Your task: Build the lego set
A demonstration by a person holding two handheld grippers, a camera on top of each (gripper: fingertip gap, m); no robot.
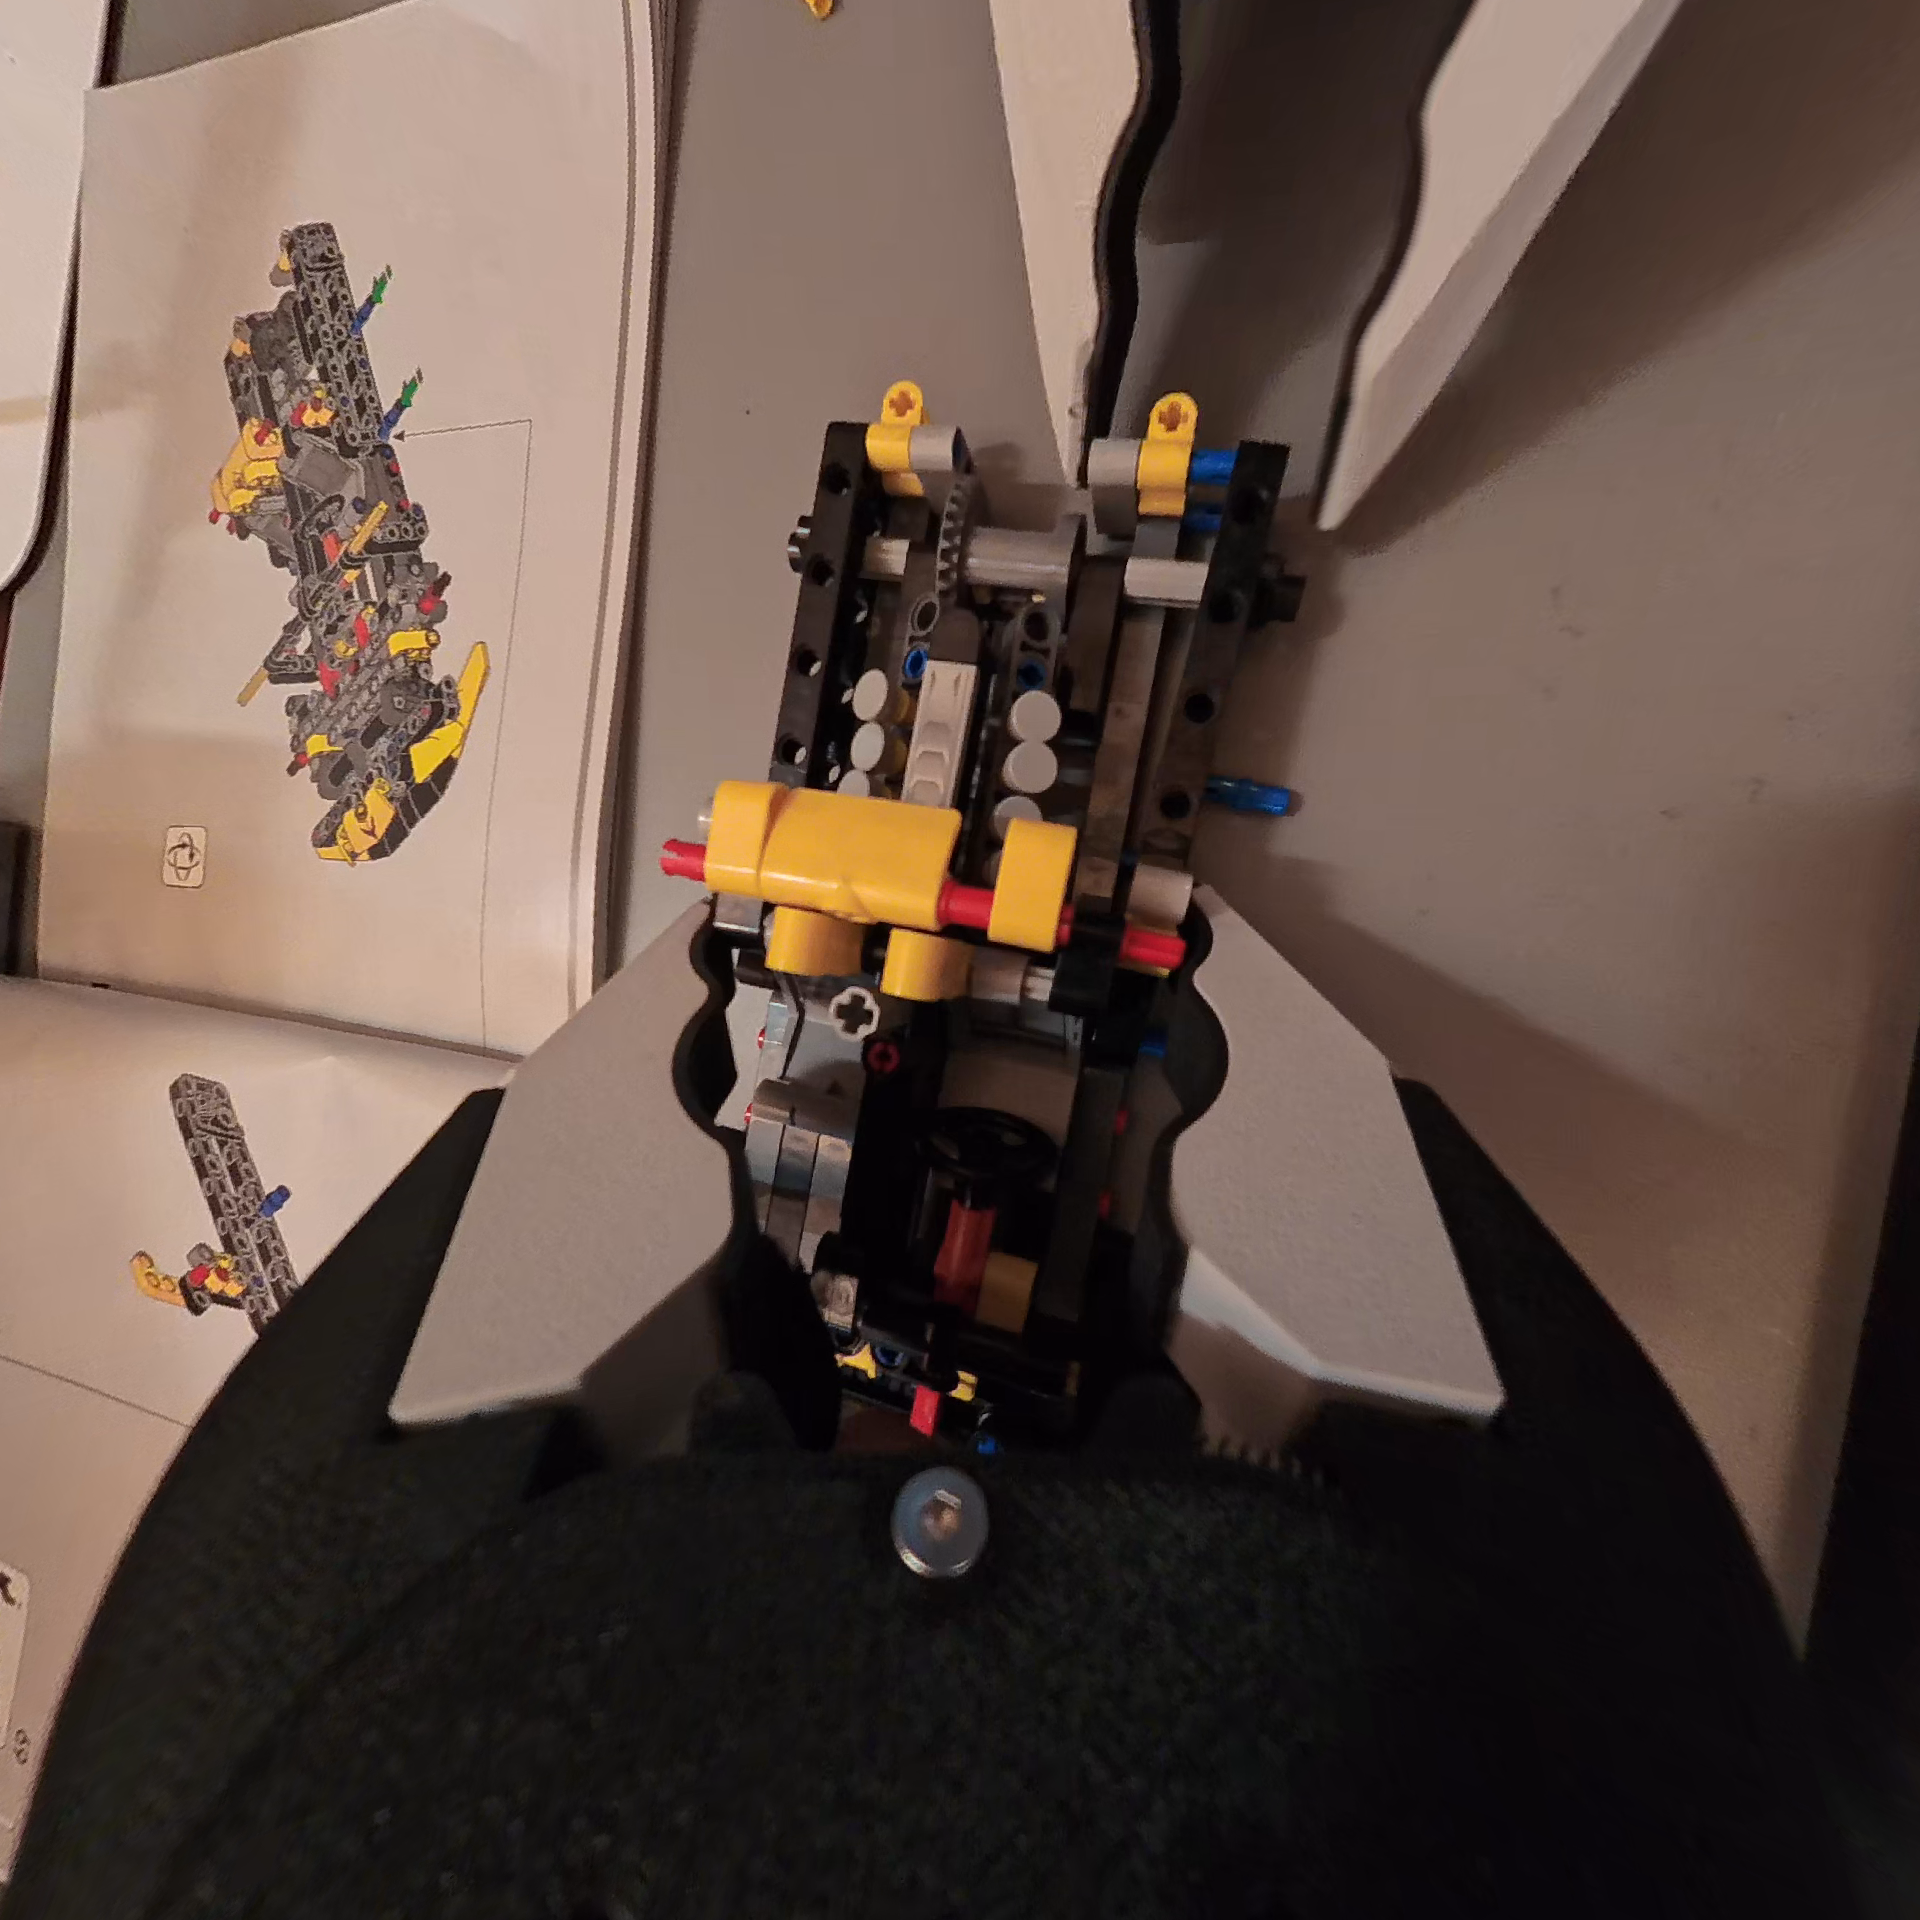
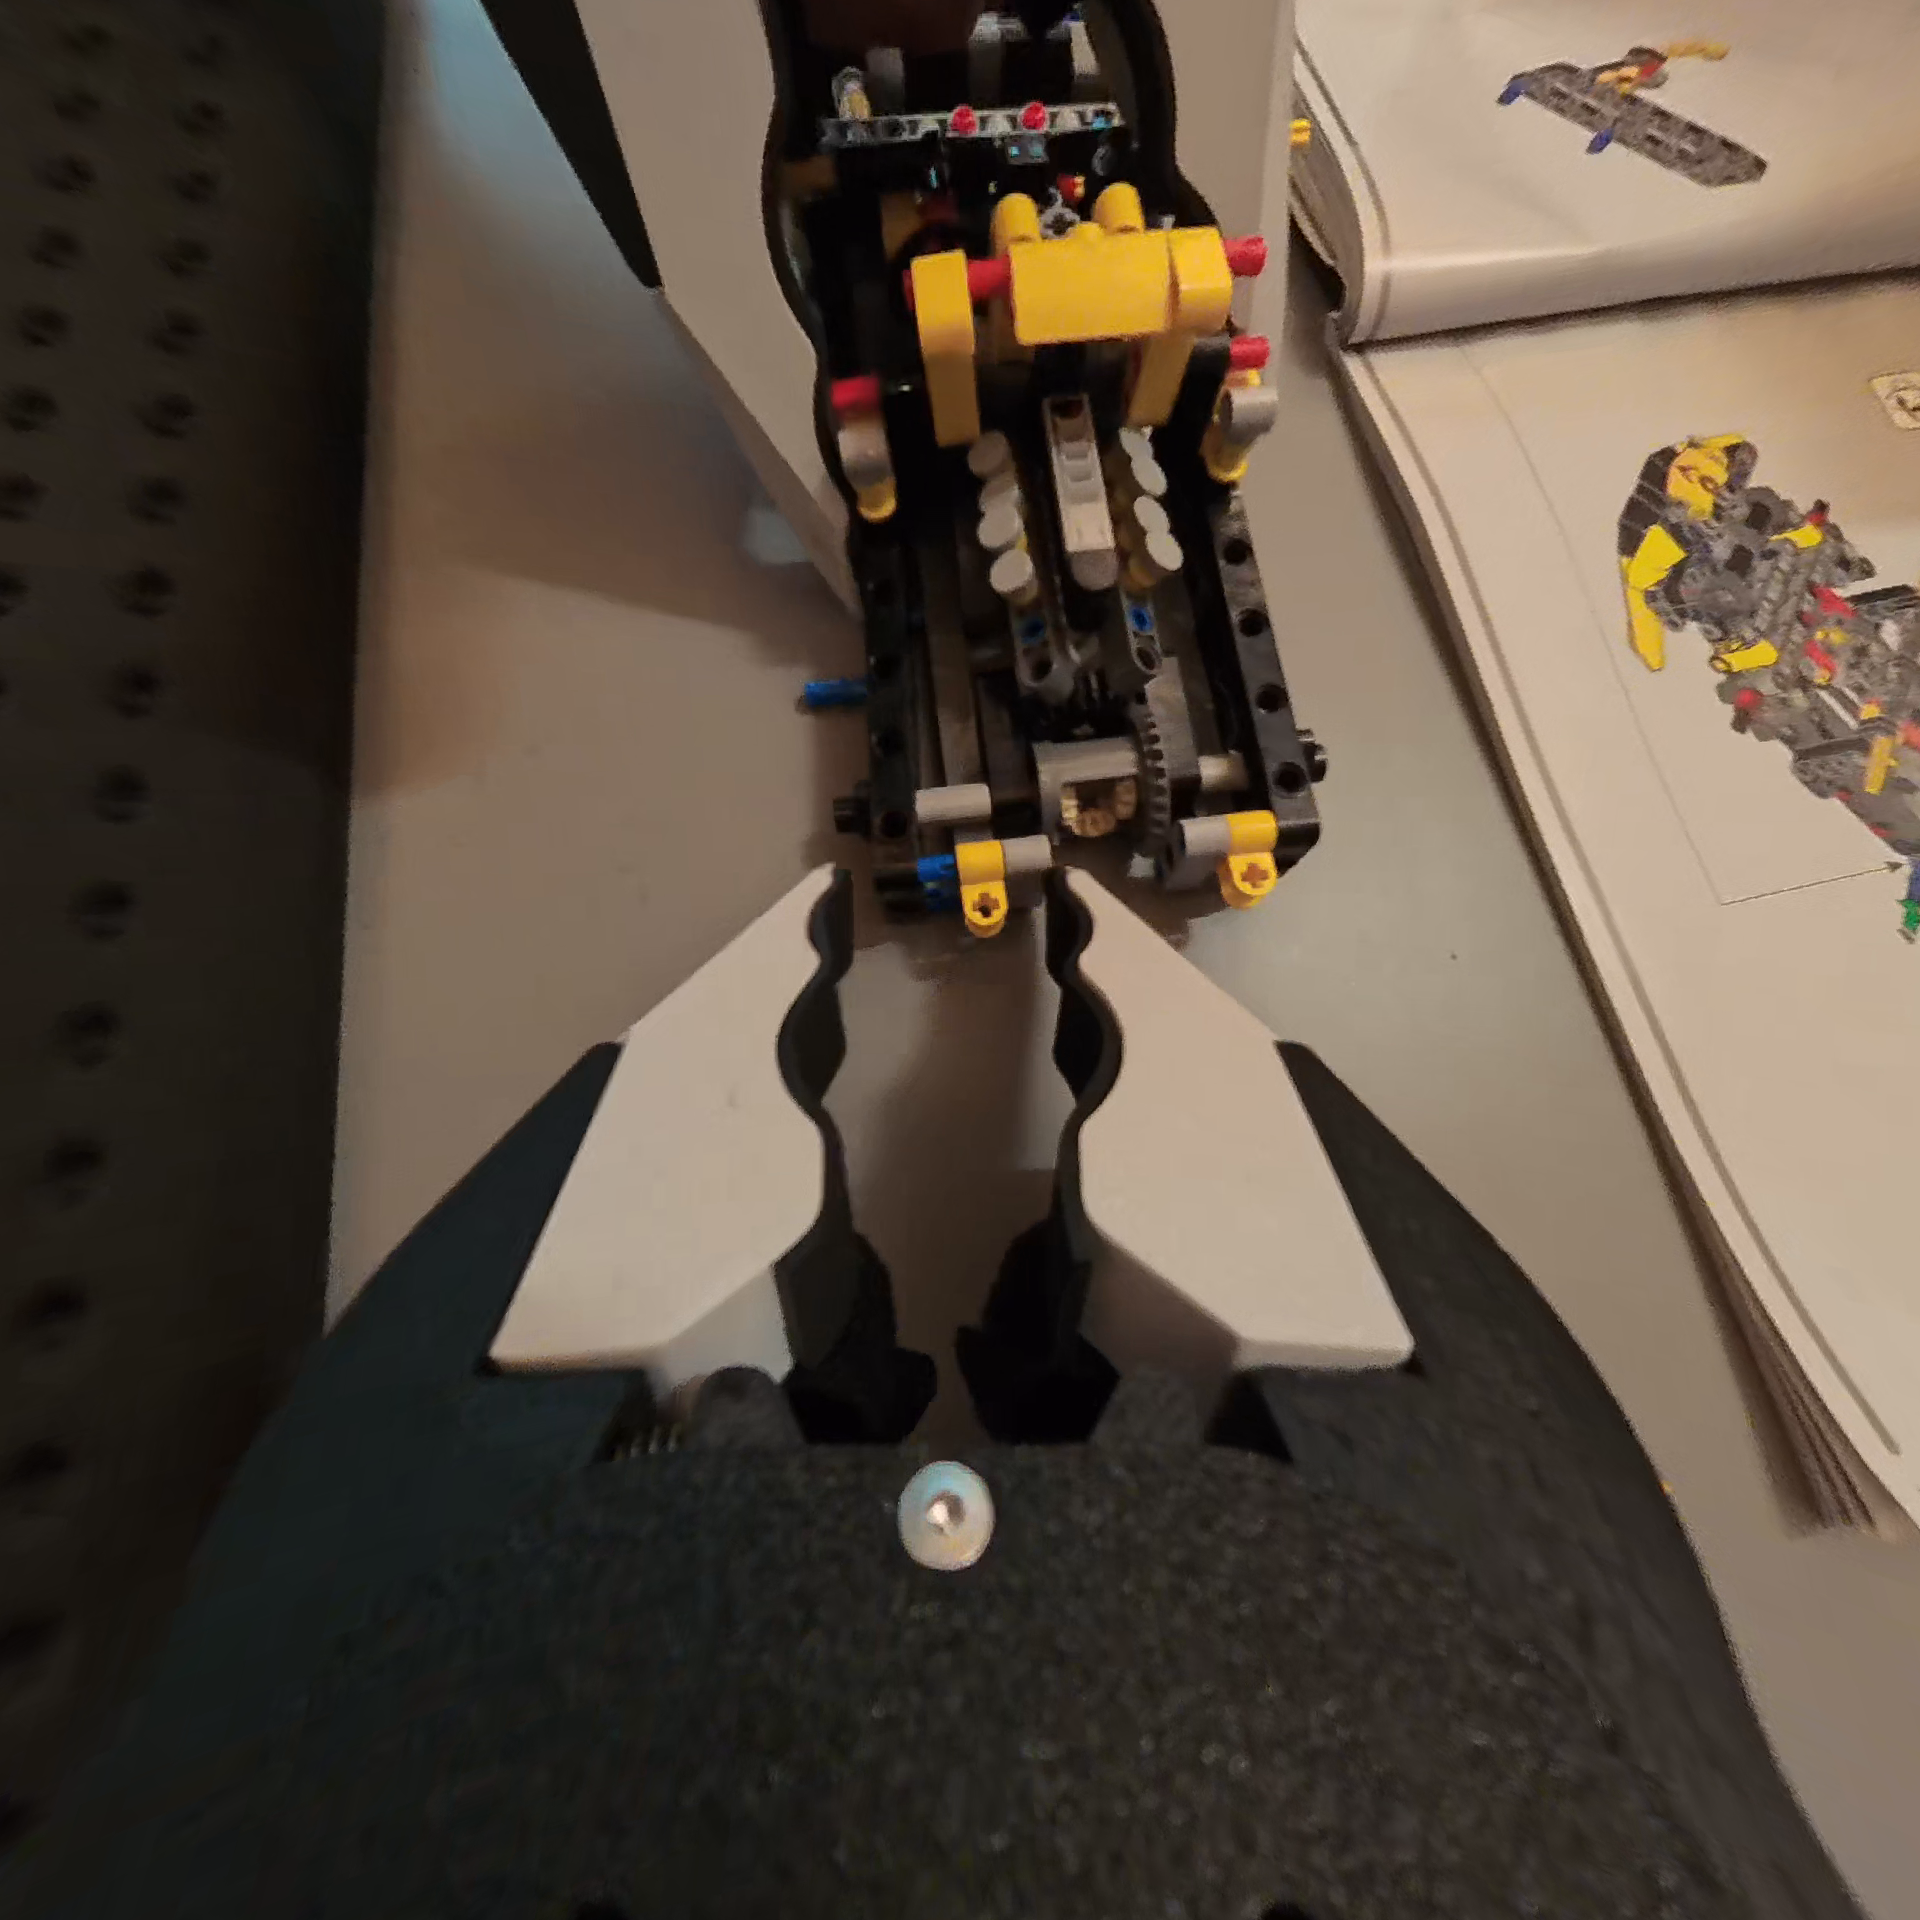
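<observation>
A black Lego chassis (image 1: 1029,644) with yellow blocks, red axles, grey cylinders and a gear lies along the grey table. My left gripper (image 1: 951,914) is shut on its rear half, with the front half sticking out ahead. In the right wrist view the chassis (image 2: 1081,623) points toward me, and the left gripper's fingers (image 2: 727,343) hold its far end. My right gripper (image 2: 948,894) is open and empty. Its tips stand at the chassis's near end, on either side of a yellow connector (image 2: 982,904). Its fingers (image 1: 1039,208) show at the top of the left wrist view.
An open instruction booklet (image 1: 343,520) lies beside the chassis and also shows in the right wrist view (image 2: 1662,727). A blue pin (image 2: 836,691) sticks out of the chassis side. A black perforated board (image 2: 156,520) borders the grey table (image 2: 571,623). Tip to tip, the grippers are about 8 cm apart.
</observation>
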